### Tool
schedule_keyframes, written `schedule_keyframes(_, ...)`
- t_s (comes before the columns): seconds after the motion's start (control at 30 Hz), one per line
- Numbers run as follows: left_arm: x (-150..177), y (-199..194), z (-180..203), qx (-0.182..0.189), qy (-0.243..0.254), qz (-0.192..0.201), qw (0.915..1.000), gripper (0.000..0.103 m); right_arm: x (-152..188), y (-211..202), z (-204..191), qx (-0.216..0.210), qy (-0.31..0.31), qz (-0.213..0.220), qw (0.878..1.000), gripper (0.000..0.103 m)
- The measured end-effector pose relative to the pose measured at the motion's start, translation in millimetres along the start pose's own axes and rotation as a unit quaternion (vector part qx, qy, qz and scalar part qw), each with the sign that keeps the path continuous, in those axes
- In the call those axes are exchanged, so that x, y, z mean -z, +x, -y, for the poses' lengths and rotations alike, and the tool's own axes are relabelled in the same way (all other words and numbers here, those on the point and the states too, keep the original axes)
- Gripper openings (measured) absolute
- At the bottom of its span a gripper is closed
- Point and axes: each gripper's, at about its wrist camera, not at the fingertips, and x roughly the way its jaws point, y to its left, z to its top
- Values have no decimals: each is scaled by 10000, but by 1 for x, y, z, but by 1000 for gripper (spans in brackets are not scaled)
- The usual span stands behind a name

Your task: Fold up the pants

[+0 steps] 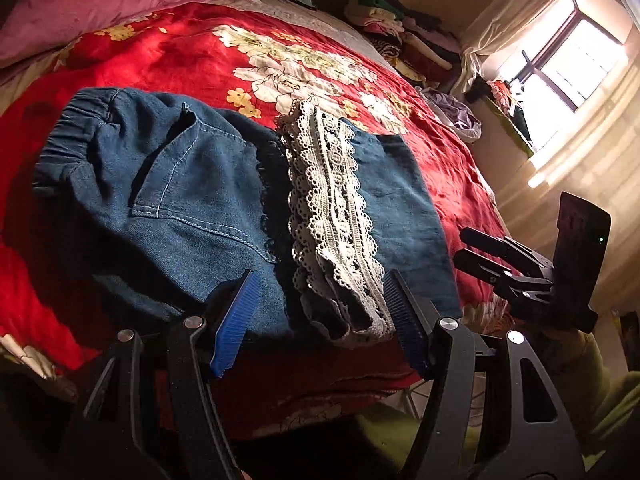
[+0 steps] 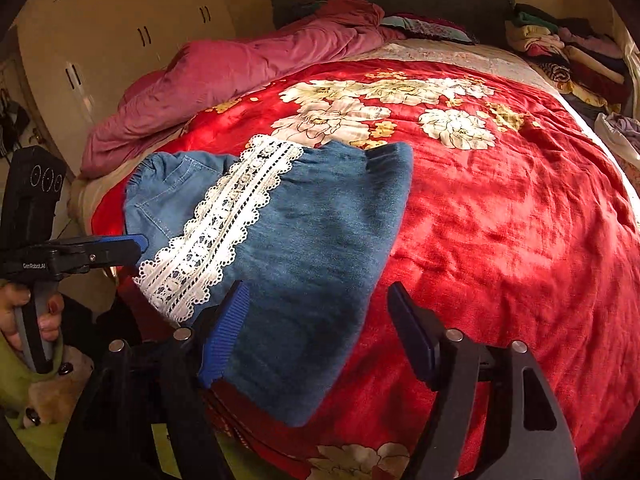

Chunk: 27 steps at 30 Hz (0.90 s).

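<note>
Folded blue denim pants (image 1: 172, 184) lie on the red flowered bedspread (image 1: 168, 56) near the bed's front edge. Their white lace hem (image 1: 332, 208) runs across the top layer. My left gripper (image 1: 320, 280) hangs open just above the near edge of the pants, lace and denim showing between its blue pads, neither pad pressing. In the right wrist view the pants (image 2: 312, 232) and lace (image 2: 224, 232) sit left of centre. My right gripper (image 2: 316, 288) is open over their near right corner, holding nothing. Each gripper shows in the other's view: right gripper (image 1: 480, 248), left gripper (image 2: 136, 244).
A pink duvet (image 2: 224, 76) is bunched at the bed's far left. A pile of folded clothes (image 2: 560, 44) lines the far right side. A bright window (image 1: 568, 64) and cream wardrobe doors (image 2: 120, 20) flank the bed. A hand (image 2: 44, 320) grips the left handle.
</note>
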Motion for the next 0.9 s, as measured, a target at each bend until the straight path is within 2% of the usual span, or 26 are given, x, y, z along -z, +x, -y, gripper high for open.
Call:
schedule_keyframes(0.17, 1, -1, 6, -230, 78, 255, 9994, 56, 4, -4, -12, 24, -286, 137, 9995, 71)
schedule_keyframes(0.27, 3, 4, 20, -438, 408, 253, 9979, 53, 6, -1, -26, -88, -554, 134, 9983, 71)
schedule_keyframes(0.3, 4, 8, 25, -618, 574, 207, 9962, 53, 8, 1, -30, -113, -638, 96, 9979, 71)
schedule_keyframes(0.37, 8, 22, 28, -1228, 887, 3, 9885, 53, 12, 7, -37, -63, -782, -10, 9969, 71)
schedule_keyframes(0.43, 13, 33, 22, -1483, 1039, -209, 9832, 54, 18, 14, -39, 165, -898, -154, 9957, 70)
schedule_keyframes(0.5, 16, 34, 16, -1428, 1010, -200, 9844, 54, 27, 21, -40, 559, -1142, -292, 9915, 70)
schedule_keyframes(0.57, 16, 33, 13, -1376, 1005, -183, 9852, 55, 38, 29, -35, 749, -1226, -437, 9887, 70)
schedule_keyframes(0.67, 18, 33, 12, -1325, 1017, -134, 9859, 56, 47, 33, -16, 431, -602, -444, 9963, 71)
schedule_keyframes(0.77, 16, 26, 12, -1230, 914, -92, 9881, 56, 45, 33, -17, 454, -613, -452, 9961, 71)
schedule_keyframes(0.83, 13, 16, 18, -1284, 889, 44, 9877, 65, 42, 30, -19, 474, -622, -462, 9959, 71)
schedule_keyframes(0.9, 10, 7, 17, -1319, 869, 190, 9873, 67, 37, 23, -17, 406, -485, -429, 9971, 71)
